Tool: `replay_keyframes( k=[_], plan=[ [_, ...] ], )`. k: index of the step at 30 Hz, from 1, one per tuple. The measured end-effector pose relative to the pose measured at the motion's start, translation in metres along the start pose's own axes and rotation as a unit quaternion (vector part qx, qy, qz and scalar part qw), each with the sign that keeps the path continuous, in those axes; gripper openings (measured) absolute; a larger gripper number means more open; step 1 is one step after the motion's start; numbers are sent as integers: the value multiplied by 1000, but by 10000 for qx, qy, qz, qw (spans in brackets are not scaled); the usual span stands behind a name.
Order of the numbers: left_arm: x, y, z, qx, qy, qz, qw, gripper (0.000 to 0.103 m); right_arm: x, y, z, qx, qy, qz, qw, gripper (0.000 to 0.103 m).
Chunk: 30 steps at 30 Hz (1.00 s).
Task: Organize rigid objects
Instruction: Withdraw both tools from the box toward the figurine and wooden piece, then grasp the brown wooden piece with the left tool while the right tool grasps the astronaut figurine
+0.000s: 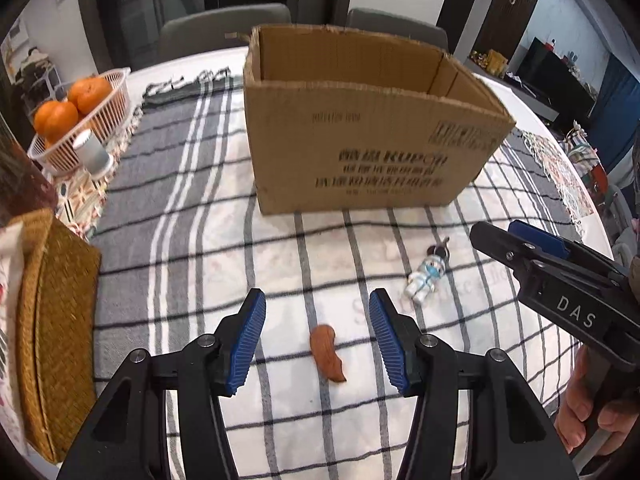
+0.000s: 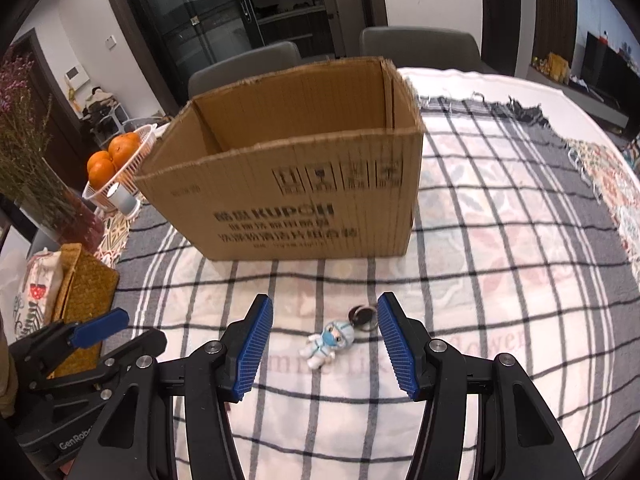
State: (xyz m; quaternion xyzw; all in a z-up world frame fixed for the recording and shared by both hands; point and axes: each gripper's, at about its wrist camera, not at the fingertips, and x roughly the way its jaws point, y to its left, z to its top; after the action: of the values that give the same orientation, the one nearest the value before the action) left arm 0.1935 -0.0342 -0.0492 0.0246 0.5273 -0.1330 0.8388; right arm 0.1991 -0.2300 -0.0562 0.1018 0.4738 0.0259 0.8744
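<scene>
An open cardboard box (image 1: pixel 360 132) stands on the checked cloth; it also shows in the right wrist view (image 2: pixel 296 200). A small brown wooden piece (image 1: pixel 327 352) lies on the cloth between the fingers of my open left gripper (image 1: pixel 318 312). A small white and blue figurine keychain (image 2: pixel 329 340) with a dark ring lies between the fingers of my open right gripper (image 2: pixel 325 316); it also shows in the left wrist view (image 1: pixel 427 278). The right gripper (image 1: pixel 504 236) appears at the right of the left wrist view. Both grippers are empty.
A white basket of oranges (image 1: pixel 80 116) and a small grey cylinder (image 1: pixel 91 152) stand at the far left. A woven straw box (image 1: pixel 52 320) sits at the left edge. Dried flowers in a vase (image 2: pixel 36 168) stand at the left. Grey chairs are behind the table.
</scene>
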Motion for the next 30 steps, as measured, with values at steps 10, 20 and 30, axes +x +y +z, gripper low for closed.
replay_keyframes(
  k=[10, 20, 30],
  plan=[
    [27, 0, -13, -101, 474, -117, 9988, 53, 26, -11, -12, 306, 397, 174, 9986, 56],
    [60, 1, -19, -294, 1021, -275, 9940, 53, 55, -25, -20, 724, 780, 357, 9937, 56],
    [81, 9, -18, -500, 1334, -315, 9893, 52, 82, -30, -26, 1147, 1065, 425, 9868, 55]
  ],
)
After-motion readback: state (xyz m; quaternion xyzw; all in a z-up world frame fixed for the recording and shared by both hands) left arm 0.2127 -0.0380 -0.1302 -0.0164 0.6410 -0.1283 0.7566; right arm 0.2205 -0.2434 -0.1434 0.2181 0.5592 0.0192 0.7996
